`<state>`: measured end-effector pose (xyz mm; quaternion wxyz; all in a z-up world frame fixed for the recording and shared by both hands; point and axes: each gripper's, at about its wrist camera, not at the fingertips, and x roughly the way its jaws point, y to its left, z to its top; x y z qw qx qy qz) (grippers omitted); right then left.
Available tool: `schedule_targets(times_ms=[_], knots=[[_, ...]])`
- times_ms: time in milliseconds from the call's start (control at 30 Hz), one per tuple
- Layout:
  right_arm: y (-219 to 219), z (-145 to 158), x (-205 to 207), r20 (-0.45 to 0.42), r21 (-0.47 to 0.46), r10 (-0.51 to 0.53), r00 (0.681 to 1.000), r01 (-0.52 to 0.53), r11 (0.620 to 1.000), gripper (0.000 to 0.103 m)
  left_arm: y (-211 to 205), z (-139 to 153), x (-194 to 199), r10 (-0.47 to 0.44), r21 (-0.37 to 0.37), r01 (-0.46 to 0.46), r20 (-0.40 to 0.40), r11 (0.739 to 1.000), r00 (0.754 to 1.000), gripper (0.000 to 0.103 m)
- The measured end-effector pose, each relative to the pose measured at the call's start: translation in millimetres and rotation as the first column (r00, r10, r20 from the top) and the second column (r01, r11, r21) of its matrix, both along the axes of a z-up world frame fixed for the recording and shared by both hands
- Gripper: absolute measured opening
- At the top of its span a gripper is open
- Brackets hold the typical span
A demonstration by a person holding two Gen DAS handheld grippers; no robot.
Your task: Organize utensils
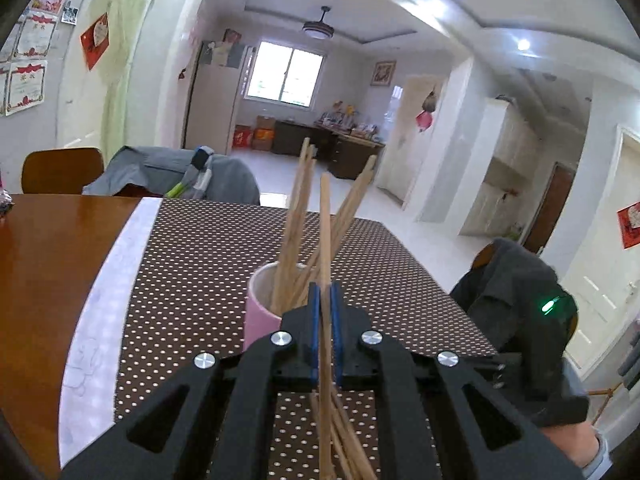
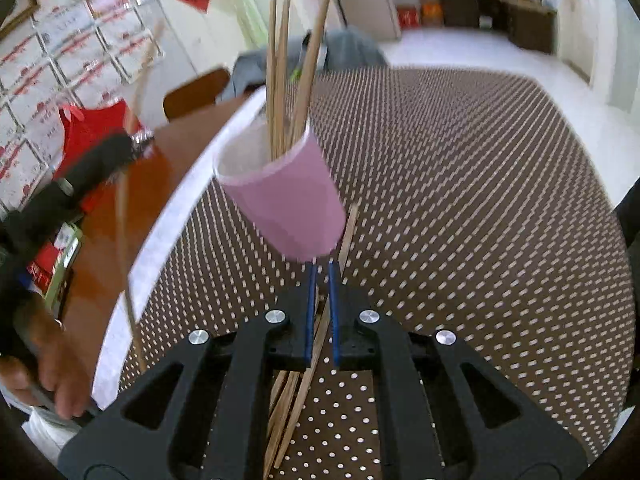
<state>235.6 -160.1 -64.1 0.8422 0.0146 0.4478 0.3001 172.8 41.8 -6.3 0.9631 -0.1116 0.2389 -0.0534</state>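
Item 1: my left gripper (image 1: 325, 292), jaws nearly together, clamped on one chopstick (image 1: 325, 232). Stick stands near upright between the blue pads (image 1: 314, 320), top end above the cup, lower end running down past the jaws toward the cloth.

Item 2: pink cup (image 1: 262, 312), paper, white inside, upright on the cloth just ahead-left of my left gripper. Holds several chopsticks (image 1: 298, 208), fanned out, leaning on the rim. In the right wrist view the same cup (image 2: 290, 204) sits right in front of my right gripper, w/ sticks rising out the top.

Item 3: my right gripper (image 2: 322, 276), jaws narrow, small gap showing. A loose stick crosses under/between the pads (image 2: 334, 312); can't tell if it's pinched or just lying below.

Item 4: loose chopsticks (image 2: 296, 396), a small pile flat on the cloth, beneath my right gripper, one reaching up beside the cup base.

Item 5: tablecloth (image 1: 192, 264), brown w/ white dots, pale border at left edge, over a wood table (image 1: 52, 264).

Item 6: chairs at far side, one draped w/ a grey jacket (image 1: 160, 172).

Item 7: left gripper as seen from right wrist view: blurred, at left edge, stick in it.
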Motion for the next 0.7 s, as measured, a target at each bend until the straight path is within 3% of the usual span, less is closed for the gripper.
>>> schedule_targets(times_ms=[67,133,233,467,567,633,700], knots=[[11.6,-12.0,2.4,-0.023,-0.045,0.002,1.0,-0.003,0.999,0.011,2.7,-1.2,3.6,0.022,0.018,-0.022,-0.016,1.0,1.0,0.006],[18.5,-23.3,10.2,-0.048,-0.075,-0.008,0.999,0.004,0.997,0.027,8.9,-4.1,8.2,0.04,0.02,-0.039,-0.035,0.999,0.999,0.006],[21.7,-31.9,20.5,-0.047,-0.106,-0.043,0.998,0.038,0.994,0.04,20.4,-10.2,13.7,0.07,0.012,-0.07,-0.065,0.997,0.995,0.006],[46.7,-45.6,46.4,-0.091,-0.157,-0.055,0.994,0.04,0.987,0.039,28.2,-20.5,16.7,0.092,0.022,-0.09,-0.092,0.996,0.991,0.006],[54.1,-52.4,54.3,-0.069,-0.207,-0.053,0.996,0.038,0.978,0.029,29.8,-23.1,17.8,0.098,0.025,-0.096,-0.099,0.995,0.99,0.006],[60.5,-53.0,57.4,-0.049,-0.243,-0.049,0.998,0.036,0.969,0.009,31.9,-24.9,21.3,0.1,0.022,-0.099,-0.102,0.995,0.99,0.006],[62.9,-54.0,61.8,-0.061,-0.226,-0.039,0.997,0.025,0.974,0.009,33.2,-26.1,22.6,0.102,0.02,-0.1,-0.104,0.995,0.989,0.006]])
